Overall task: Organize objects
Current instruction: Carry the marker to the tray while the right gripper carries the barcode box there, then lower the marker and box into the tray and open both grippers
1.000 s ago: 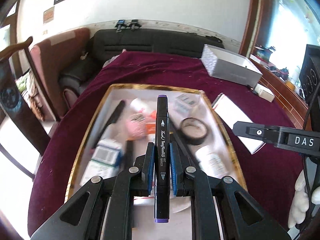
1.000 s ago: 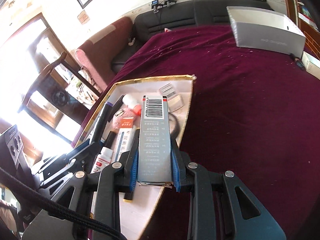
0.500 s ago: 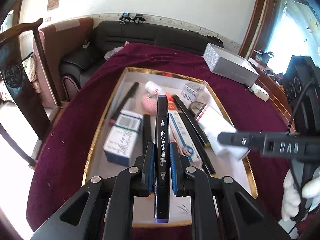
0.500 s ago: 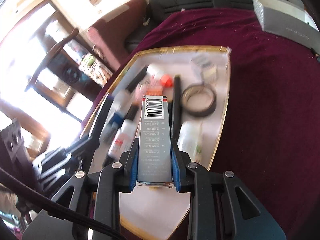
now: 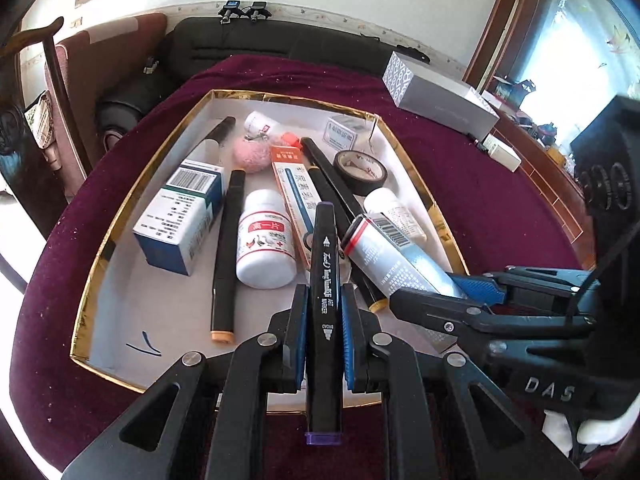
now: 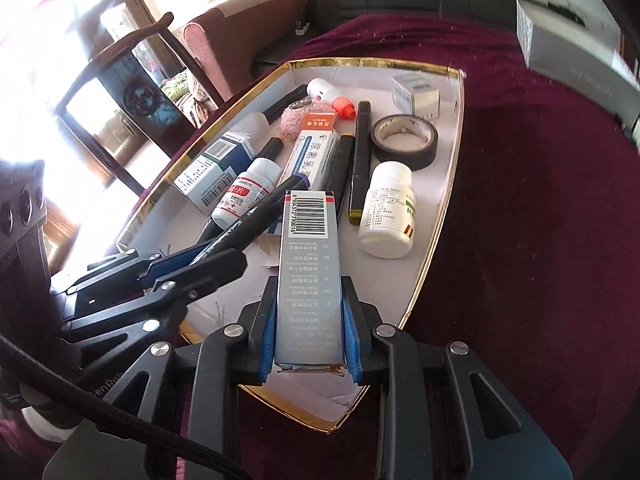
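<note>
- Jaws of the left gripper point(image 5: 324, 328) are closed tight on a black marker point(image 5: 325, 280), which sits at the lower middle of the left wrist frame; its purple cap end shows at the bottom, and its other end points up over the tray
- Jaws of the right gripper point(image 6: 308, 336) are closed on a grey carton point(image 6: 310, 272) with a barcode on its far end; the blue pads press both long sides, at the lower middle of the right wrist frame
- Both held things hang above the near part of a gold-edged tray point(image 5: 100, 256) with a white floor; whether they touch the floor I cannot tell
- In the left wrist frame the right gripper comes in from the lower right, its carton lying slanted just right of the marker
- On the tray floor, middle of that frame, a white bottle with red label point(image 5: 266, 240) lies on its side, and left of it a long black pen point(image 5: 226, 248)
- At the left, a blue and white box point(image 5: 180, 216) is lying flat
- Right of the bottle, an orange and white carton point(image 5: 294, 192) lies lengthwise
- Further up right there is a roll of black tape point(image 5: 361, 170), and just below it a second white bottle point(image 5: 394, 212)
- Near the far edge, a pink pompom point(image 5: 252, 154) and a small clear box point(image 5: 340, 134)
- The tray stands on a dark red cloth point(image 5: 480, 184); at the upper right a silver box point(image 5: 440, 98) rests on it, well apart from the tray
</note>
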Demonstrator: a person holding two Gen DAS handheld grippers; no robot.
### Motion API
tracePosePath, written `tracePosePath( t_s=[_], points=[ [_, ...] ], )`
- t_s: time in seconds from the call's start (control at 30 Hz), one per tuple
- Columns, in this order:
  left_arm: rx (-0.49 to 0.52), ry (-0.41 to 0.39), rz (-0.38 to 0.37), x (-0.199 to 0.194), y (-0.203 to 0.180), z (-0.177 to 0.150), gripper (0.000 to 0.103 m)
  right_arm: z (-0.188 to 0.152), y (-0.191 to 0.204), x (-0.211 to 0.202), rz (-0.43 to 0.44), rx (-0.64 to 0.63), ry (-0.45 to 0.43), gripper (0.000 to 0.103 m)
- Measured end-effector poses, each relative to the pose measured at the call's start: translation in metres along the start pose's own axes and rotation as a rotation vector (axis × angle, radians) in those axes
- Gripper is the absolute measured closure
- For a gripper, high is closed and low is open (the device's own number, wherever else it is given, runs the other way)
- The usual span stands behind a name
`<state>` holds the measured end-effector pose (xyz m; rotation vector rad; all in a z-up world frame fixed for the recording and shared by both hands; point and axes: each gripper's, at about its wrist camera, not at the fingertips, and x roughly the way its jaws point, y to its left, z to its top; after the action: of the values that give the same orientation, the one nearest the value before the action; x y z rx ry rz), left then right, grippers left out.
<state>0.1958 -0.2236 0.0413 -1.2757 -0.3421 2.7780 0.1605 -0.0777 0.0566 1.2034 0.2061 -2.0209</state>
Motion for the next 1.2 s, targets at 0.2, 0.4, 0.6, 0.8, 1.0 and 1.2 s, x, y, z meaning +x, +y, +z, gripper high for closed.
tracePosePath(
  t_s=[0.2, 0.4, 0.6, 0.8, 1.0, 1.2],
  points=[
    [0.016, 0.008, 0.029, 0.004, -0.003, -0.004, 0.091, -0.002, 0.000, 0.003, -0.043, -0.009, -0.011, 0.077],
    [-0.009, 0.006, -0.006, 0.003, -0.003, -0.003, 0.074, 0.002, -0.014, -0.011, -0.040, 0.060, -0.059, 0.068],
    [-0.013, 0.011, -0.085, 0.000, -0.016, -0.001, 0.046, 0.006, -0.029, -0.028, -0.026, 0.133, -0.131, 0.051],
    [-0.035, 0.010, -0.157, -0.007, -0.020, 0.001, 0.046, 0.006, -0.052, -0.043, 0.009, 0.234, -0.188, 0.046],
    [-0.080, -0.057, -0.100, -0.022, -0.005, 0.009, 0.046, 0.002, -0.076, -0.050, 0.016, 0.324, -0.218, 0.044],
    [-0.136, -0.116, -0.021, -0.029, 0.011, 0.014, 0.038, -0.003, -0.083, -0.047, 0.048, 0.353, -0.209, 0.043]
  ],
)
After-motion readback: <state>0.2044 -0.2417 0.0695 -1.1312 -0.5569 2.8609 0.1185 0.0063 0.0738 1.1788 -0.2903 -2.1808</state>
